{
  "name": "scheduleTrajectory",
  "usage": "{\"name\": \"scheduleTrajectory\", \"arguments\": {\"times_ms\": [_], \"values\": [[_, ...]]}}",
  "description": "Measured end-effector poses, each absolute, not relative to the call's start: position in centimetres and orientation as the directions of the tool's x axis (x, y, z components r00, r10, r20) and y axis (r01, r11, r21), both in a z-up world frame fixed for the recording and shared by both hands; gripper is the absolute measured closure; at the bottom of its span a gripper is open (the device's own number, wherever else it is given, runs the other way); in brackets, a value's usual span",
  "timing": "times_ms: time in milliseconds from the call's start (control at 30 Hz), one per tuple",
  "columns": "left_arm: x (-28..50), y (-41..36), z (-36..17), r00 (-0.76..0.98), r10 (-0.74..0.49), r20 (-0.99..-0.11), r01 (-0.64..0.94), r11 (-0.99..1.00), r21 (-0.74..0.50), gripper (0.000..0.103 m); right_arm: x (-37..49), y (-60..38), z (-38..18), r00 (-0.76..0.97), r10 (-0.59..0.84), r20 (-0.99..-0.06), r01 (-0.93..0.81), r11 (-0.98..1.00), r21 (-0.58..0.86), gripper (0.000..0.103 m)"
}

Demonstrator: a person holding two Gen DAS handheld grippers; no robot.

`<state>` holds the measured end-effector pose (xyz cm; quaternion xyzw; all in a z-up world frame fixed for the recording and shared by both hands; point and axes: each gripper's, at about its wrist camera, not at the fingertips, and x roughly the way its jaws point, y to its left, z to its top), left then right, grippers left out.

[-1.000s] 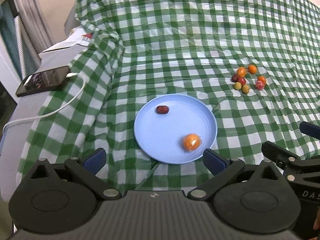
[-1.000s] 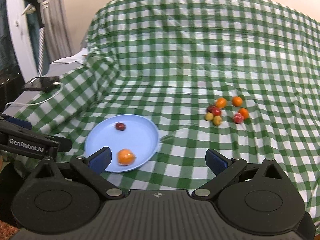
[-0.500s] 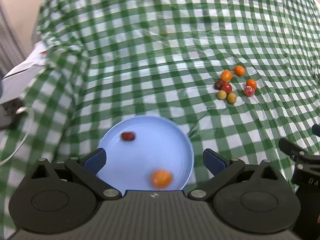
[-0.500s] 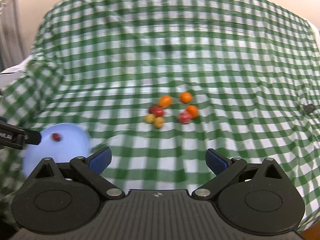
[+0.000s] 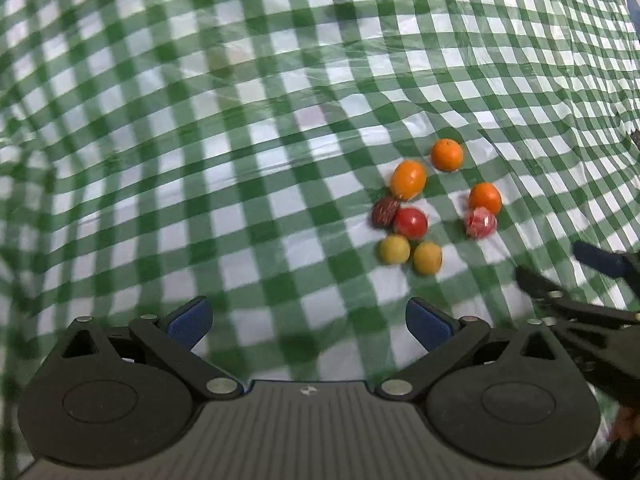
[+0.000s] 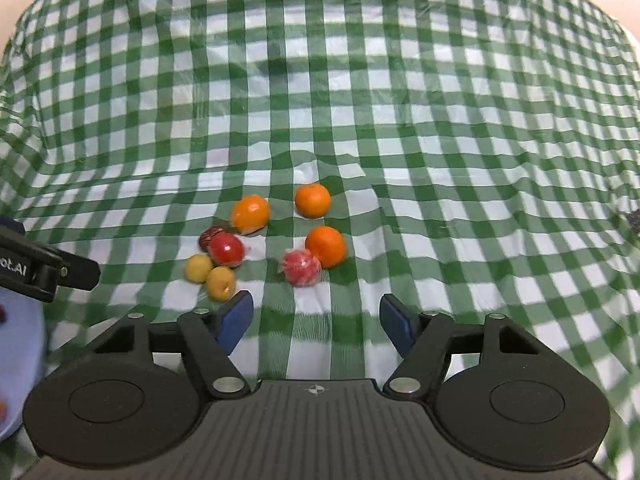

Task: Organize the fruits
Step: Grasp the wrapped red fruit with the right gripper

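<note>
Both grippers are swinging away from the blue plate (image 6: 16, 360) toward the fruit cluster (image 6: 272, 240) on the bench; right gripper (image 6: 316, 320) is hovering nearest, jaws apart, left gripper (image 5: 308, 320) likewise empty.

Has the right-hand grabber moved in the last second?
Yes. The right gripper has swung right and closer to the loose fruits; the blue plate has slid to its view's left edge.

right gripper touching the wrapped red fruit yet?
Apart. The right wrist view shows checked cloth between the open right gripper and the wrapped red fruit.
</note>
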<state>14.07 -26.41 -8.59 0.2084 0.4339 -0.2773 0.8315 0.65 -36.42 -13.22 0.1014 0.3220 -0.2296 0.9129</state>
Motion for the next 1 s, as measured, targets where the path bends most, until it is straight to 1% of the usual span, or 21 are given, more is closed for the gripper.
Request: {"name": "scheduleTrajectory", "arguments": {"times_ms": [133,167,200,233,267,300,367,467,500,533,667,733,800,867,900,933,967,1000], "values": [[15.9,-28.6,-9.6,0.467,-0.279,-0.839,0.655,0.747,0.116,0.000,4.2,-37.9,-15.5,0.675,-0.343,-0.653,0.482,0.875,0.038,0.039],[16.2,-29.1,-9.9,0.464,-0.278,-0.841,0.657,0.745,0.116,0.000,4.9,-38.1,-15.9,0.671,-0.339,-0.659,0.482,0.875,0.041,0.042],[16.5,-29.5,-10.2,0.461,-0.278,-0.843,0.658,0.744,0.114,0.000,5.6,-38.3,-16.4,0.673,-0.331,-0.661,0.481,0.875,0.052,0.044],[16.8,-29.7,-10.4,0.457,-0.278,-0.845,0.659,0.744,0.111,0.000,6.2,-38.5,-16.7,0.678,-0.325,-0.660,0.478,0.877,0.058,0.048],[17.1,-30.0,-10.7,0.453,-0.277,-0.848,0.660,0.744,0.109,0.000,6.7,-38.6,-17.1,0.681,-0.326,-0.656,0.475,0.878,0.056,0.061],[17.3,-30.3,-10.9,0.449,-0.277,-0.850,0.660,0.744,0.107,0.000,7.1,-38.6,-17.4,0.683,-0.330,-0.652,0.473,0.880,0.050,0.071],[17.6,-31.0,-11.2,0.437,-0.285,-0.853,0.662,0.744,0.091,0.001,7.1,-38.5,-17.5,0.688,-0.345,-0.638,0.482,0.875,0.046,0.072],[17.9,-32.2,-11.5,0.410,-0.317,-0.855,0.677,0.734,0.052,0.001,5.3,-38.3,-16.8,0.663,-0.423,-0.618,0.551,0.834,0.020,0.072],[18.0,-32.7,-11.6,0.400,-0.326,-0.856,0.684,0.728,0.043,0.001,4.7,-38.5,-16.7,0.657,-0.438,-0.613,0.571,0.821,0.026,0.072],[18.2,-33.4,-11.8,0.392,-0.334,-0.857,0.691,0.722,0.035,0.005,4.0,-38.6,-16.6,0.651,-0.447,-0.614,0.588,0.808,0.036,0.072],[18.8,-35.7,-12.7,0.366,-0.332,-0.869,0.699,0.715,0.021,0.009,3.2,-39.4,-17.5,0.649,-0.446,-0.616,0.606,0.793,0.064,0.072],[19.1,-36.7,-13.5,0.339,-0.319,-0.885,0.708,0.706,0.017,0.017,3.1,-39.7,-18.1,0.653,-0.441,-0.616,0.606,0.792,0.076,0.072],[19.3,-37.6,-14.3,0.320,-0.298,-0.900,0.717,0.696,0.024,0.022,3.1,-39.8,-18.5,0.661,-0.430,-0.615,0.601,0.794,0.090,0.072],[19.3,-38.3,-15.2,0.314,-0.272,-0.910,0.722,0.691,0.042,0.031,3.1,-40.1,-18.6,0.672,-0.426,-0.605,0.594,0.798,0.098,0.072],[19.3,-38.4,-15.4,0.317,-0.267,-0.910,0.720,0.692,0.048,0.032,2.8,-40.0,-18.5,0.676,-0.424,-0.603,0.592,0.799,0.101,0.072],[19.2,-38.4,-15.3,0.327,-0.276,-0.904,0.716,0.697,0.046,0.044,2.5,-39.9,-18.4,0.678,-0.423,-0.601,0.592,0.799,0.105,0.072],[19.0,-38.4,-15.1,0.332,-0.285,-0.899,0.719,0.693,0.046,0.051,2.5,-39.9,-18.4,0.681,-0.422,-0.599,0.590,0.800,0.107,0.072],[18.9,-38.4,-14.9,0.332,-0.286,-0.899,0.724,0.688,0.049,0.054,2.5,-40.0,-18.4,0.683,-0.421,-0.598,0.589,0.801,0.109,0.072]]}}
